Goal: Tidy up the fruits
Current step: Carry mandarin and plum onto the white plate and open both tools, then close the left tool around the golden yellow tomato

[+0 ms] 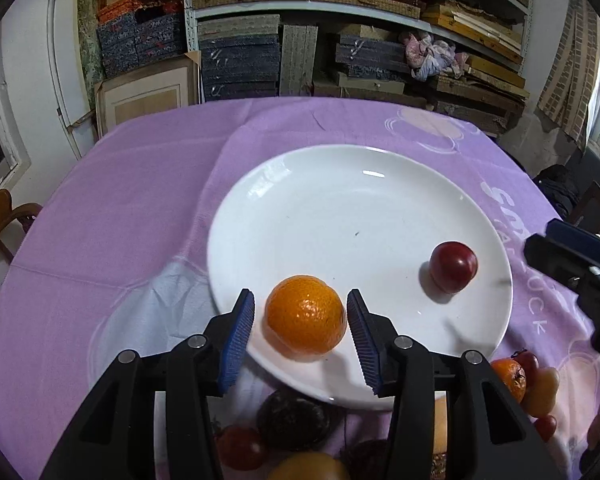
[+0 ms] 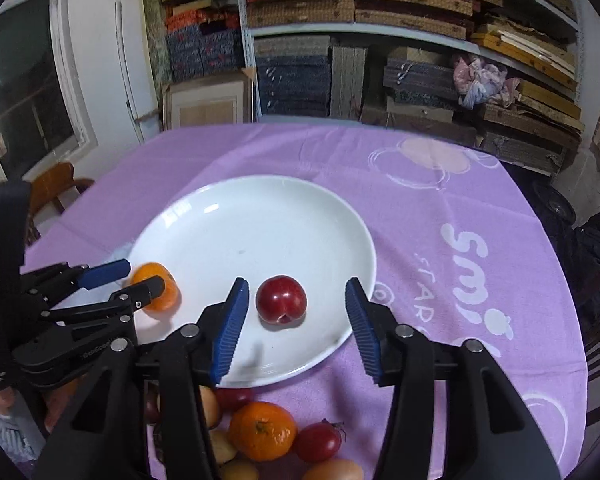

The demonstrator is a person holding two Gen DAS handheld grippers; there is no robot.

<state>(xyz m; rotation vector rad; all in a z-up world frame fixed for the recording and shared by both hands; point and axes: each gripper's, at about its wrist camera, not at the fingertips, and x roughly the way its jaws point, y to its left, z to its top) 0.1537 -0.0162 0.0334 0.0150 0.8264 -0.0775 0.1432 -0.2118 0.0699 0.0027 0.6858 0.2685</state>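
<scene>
Plate (image 1: 380,184): white, on purple-clothed worktop (image 1: 120,200).
Orange (image 1: 305,318): near-left rim of plate, between pads of left tongs (image 1: 301,322); slim gaps both sides, tongs released.
Plum (image 2: 281,299): near-right on plate, between wide-spread right tongs (image 2: 294,312), closer to left pad; released.
Loose fruit pile (image 2: 264,436): near edge, below both tongs; likely next pickup, right tongs nearer.

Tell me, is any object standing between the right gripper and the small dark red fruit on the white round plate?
Nothing visible does. The small dark red fruit lies on the white round plate directly ahead of the right gripper, whose blue pads stand apart on either side without touching it. The orange sits off to the left.
</scene>
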